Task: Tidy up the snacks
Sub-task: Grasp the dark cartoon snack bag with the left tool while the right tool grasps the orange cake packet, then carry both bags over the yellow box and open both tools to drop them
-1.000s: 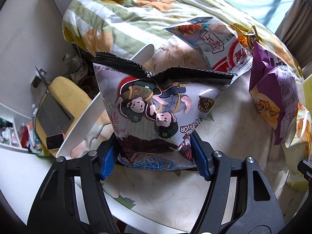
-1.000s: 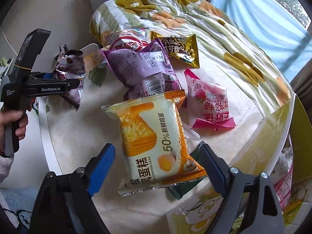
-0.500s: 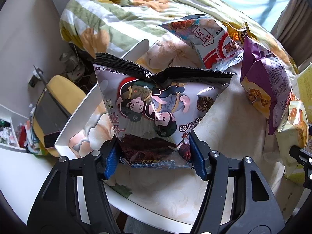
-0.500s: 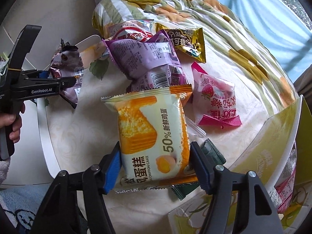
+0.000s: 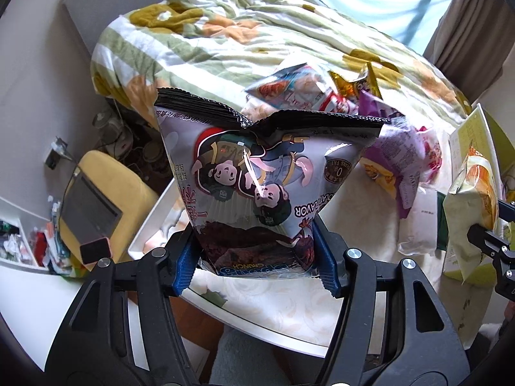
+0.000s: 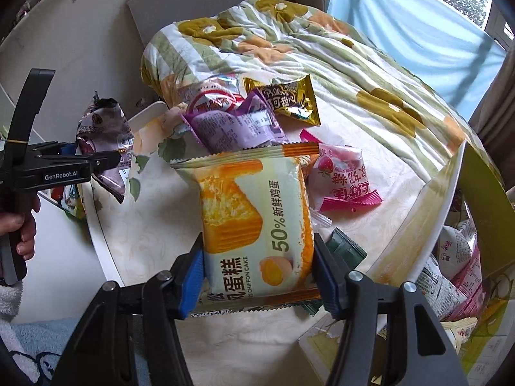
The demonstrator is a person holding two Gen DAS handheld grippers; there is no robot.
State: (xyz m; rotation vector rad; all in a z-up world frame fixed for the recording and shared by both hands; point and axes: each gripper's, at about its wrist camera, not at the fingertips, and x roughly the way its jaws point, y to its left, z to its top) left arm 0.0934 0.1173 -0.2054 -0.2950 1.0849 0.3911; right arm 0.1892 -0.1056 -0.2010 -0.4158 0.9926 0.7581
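Observation:
My left gripper [image 5: 257, 265] is shut on a grey-purple chocolate crunch bag [image 5: 260, 189] and holds it upright above the table's left edge; it also shows in the right wrist view [image 6: 106, 148]. My right gripper [image 6: 257, 278] is shut on an orange chiffon cake pack [image 6: 254, 222], lifted off the table; the pack shows at the right of the left wrist view [image 5: 473, 212]. On the white floral table [image 6: 154, 241] lie a purple bag [image 6: 231, 125], a gold pack [image 6: 286, 99], a red-white bag [image 6: 209, 99], a pink strawberry pack [image 6: 344, 177] and a dark green packet [image 6: 347, 247].
A yellow-green box [image 6: 450, 257] with several snack packs inside stands at the table's right. A bed with a floral quilt [image 6: 289, 38] lies behind the table. A yellow chair [image 5: 106, 199] with a laptop stands below left of the table.
My right gripper closed on the chiffon cake pack and lifted it. My left gripper rose and pulled back a little with the chocolate bag still in it.

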